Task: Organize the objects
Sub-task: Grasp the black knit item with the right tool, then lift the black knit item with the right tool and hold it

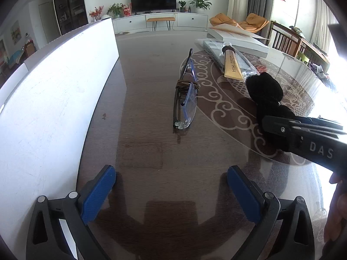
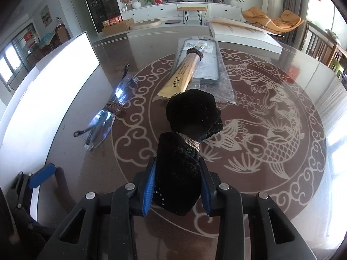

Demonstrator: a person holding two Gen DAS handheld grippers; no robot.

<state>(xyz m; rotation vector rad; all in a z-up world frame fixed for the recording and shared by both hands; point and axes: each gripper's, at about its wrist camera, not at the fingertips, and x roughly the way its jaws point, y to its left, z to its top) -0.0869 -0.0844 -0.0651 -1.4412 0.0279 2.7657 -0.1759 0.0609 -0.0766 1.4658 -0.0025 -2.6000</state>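
The table (image 1: 151, 151) is free near the middle; folded glasses (image 1: 184, 99) stand farther, a white board (image 1: 54, 108) blocks left.

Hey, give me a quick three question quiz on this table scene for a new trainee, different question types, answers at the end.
1. True or false: the right claw is shut on the black cloth bundle.
2. What is wrapped around the folded eyeglasses? A) brown cord B) red tape C) nothing
3. Fill in: the tan HIH tube lies on a clear-bagged ____.

Key
1. True; its blue pads press the bundle's sides.
2. A
3. Phone case
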